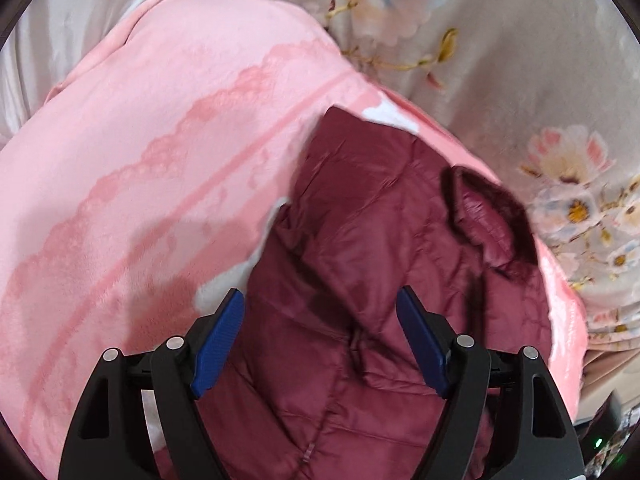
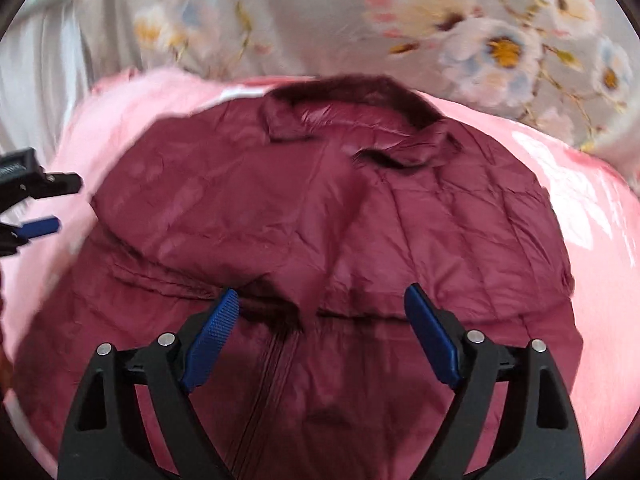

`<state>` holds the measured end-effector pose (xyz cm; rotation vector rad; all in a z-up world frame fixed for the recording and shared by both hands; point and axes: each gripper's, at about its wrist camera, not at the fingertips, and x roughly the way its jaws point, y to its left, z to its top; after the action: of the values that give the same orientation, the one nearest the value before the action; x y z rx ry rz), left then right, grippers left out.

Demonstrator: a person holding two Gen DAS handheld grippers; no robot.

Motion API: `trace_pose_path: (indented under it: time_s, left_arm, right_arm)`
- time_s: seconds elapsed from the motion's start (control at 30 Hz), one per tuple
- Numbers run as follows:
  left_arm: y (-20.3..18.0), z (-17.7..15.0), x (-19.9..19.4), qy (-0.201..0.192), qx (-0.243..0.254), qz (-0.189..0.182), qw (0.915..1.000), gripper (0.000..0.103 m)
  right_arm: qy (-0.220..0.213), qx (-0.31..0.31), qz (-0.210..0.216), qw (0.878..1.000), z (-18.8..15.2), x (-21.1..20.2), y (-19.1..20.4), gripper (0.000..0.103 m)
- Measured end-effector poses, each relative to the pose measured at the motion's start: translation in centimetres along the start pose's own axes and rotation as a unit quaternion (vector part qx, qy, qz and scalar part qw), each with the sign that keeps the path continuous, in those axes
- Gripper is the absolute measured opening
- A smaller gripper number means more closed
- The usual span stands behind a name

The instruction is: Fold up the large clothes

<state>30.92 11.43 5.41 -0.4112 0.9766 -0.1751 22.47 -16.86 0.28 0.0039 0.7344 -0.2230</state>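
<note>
A maroon quilted jacket point(image 1: 380, 240) point(image 2: 320, 208) with a dark fur collar point(image 1: 516, 216) point(image 2: 352, 92) lies on a pink blanket point(image 1: 160, 140) point(image 2: 600, 280). One sleeve point(image 1: 340, 168) is laid across its front. In the left wrist view my left gripper point(image 1: 320, 296) hovers open over the jacket's side near the sleeve, blue pads apart and nothing pinched. In the right wrist view my right gripper point(image 2: 320, 292) stands open above the jacket's front, over the zipper line point(image 2: 272, 364). The left gripper point(image 2: 66, 204) also shows at that view's left edge, open.
Under the pink blanket spreads a grey bedsheet with a flower print point(image 1: 500, 40) point(image 2: 280, 20). The blanket's edge point(image 1: 576, 320) drops off at the lower right of the left wrist view, where some dark clutter point(image 1: 608, 440) shows.
</note>
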Motion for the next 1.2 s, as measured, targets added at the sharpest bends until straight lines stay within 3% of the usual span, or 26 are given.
trace_pose_path:
  time_s: [0.1, 0.2, 0.33, 0.43, 0.53, 0.67, 0.7, 0.73, 0.77, 0.8, 0.83, 0.87, 0.97, 1.1, 1.2]
  left_arm:
    - [0.8, -0.3, 0.4, 0.001, 0.006, 0.006, 1.0000, 0.074]
    - [2.0, -0.1, 0.1, -0.004, -0.002, 0.004, 1.0000, 0.074]
    - [1.8, 0.5, 0.1, -0.002, -0.015, -0.016, 0.9997, 0.074]
    - [0.7, 1.0, 0.8, 0.011, -0.027, -0.044, 0.9986, 0.074]
    - [-0.5, 1.4, 3.0, 0.044, -0.049, -0.069, 0.9955, 0.074]
    - [-0.9, 1.4, 5.6, 0.065, -0.082, -0.066, 0.9923, 0.074]
    - [-0.9, 1.4, 6.0, 0.063, -0.087, -0.060, 0.9924, 0.073]
    - [-0.9, 1.5, 6.3, 0.060, -0.087, -0.056, 0.9928, 0.070]
    - [-1.0, 1.7, 6.4, 0.058, -0.086, -0.051, 0.9933, 0.057]
    - [-1.1, 1.9, 6.4, 0.056, -0.079, -0.043, 0.9944, 0.044]
    - [-1.1, 2.1, 6.4, 0.055, -0.072, -0.035, 0.9953, 0.015]
    - [-1.2, 2.2, 5.9, 0.049, -0.064, -0.024, 0.9964, 0.002]
    - [-1.3, 2.2, 4.2, 0.020, -0.024, -0.005, 0.9995, 0.001]
    - [-2.0, 1.1, 5.8, 0.028, 0.025, 0.045, 0.9983, 0.000]
    - [-1.6, 0.3, 7.1, 0.032, 0.028, 0.055, 0.9976, 0.000]
  right_arm:
    - [-0.008, 0.099, -0.071, 0.992, 0.3, -0.2, -5.8, 0.082]
    - [0.013, 0.207, -0.097, 0.973, -1.6, -0.6, -12.1, 0.082]
    - [0.010, 0.227, -0.065, 0.972, -2.9, -2.0, -14.9, 0.082]
    - [0.006, 0.249, -0.014, 0.968, -2.6, -2.3, -15.7, 0.083]
    - [0.015, 0.272, 0.017, 0.962, -1.9, -0.8, -16.4, 0.083]
    - [0.043, 0.244, 0.026, 0.969, -1.0, 1.9, -14.4, 0.082]
    - [0.045, 0.224, 0.029, 0.973, -0.6, 2.4, -13.7, 0.072]
    - [0.047, 0.208, 0.029, 0.977, -0.3, 2.7, -13.2, 0.048]
    - [0.047, 0.190, 0.027, 0.980, 0.0, 2.9, -12.7, 0.032]
    - [0.044, 0.184, 0.027, 0.982, 0.3, 2.7, -12.6, 0.008]
    - [0.025, 0.189, 0.041, 0.981, 0.7, 1.7, -12.8, 0.004]
    - [0.006, 0.192, 0.048, 0.980, 1.0, 0.7, -13.1, 0.003]
    - [-0.035, 0.175, 0.036, 0.983, 0.8, -2.5, -13.7, 0.002]
    - [0.028, 0.157, -0.005, 0.987, -1.4, 1.0, -13.5, 0.001]
    - [0.058, 0.171, -0.001, 0.984, -3.2, 3.2, -13.8, 0.001]
